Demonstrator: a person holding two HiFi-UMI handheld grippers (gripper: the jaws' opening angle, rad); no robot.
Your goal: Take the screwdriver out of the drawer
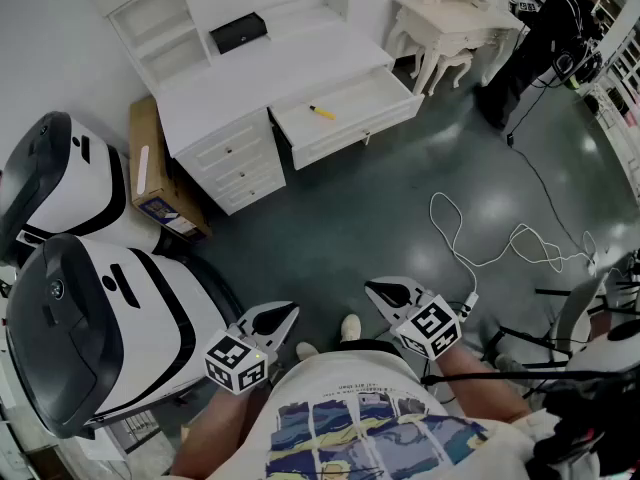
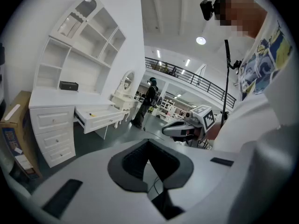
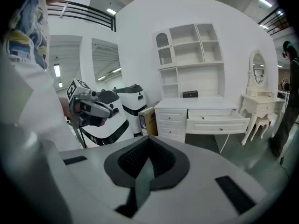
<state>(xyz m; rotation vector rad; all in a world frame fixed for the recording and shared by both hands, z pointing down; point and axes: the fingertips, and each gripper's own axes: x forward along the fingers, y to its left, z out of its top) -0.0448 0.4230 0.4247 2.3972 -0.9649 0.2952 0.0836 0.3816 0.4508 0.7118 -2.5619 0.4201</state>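
Beyond the clenched left gripper [image 1: 288,312] and right gripper [image 1: 374,289], dark floor [image 1: 330,233] was seen, then a yellow screwdriver [image 1: 321,112] in the opened drawer [image 1: 362,128].

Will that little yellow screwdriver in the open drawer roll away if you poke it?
Probably a little: the screwdriver lies flat and alone in the drawer, on a smooth white floor, so a nudge may roll it. It looks small and slim, so it is likely light and stiff. The drawer walls should stop it.
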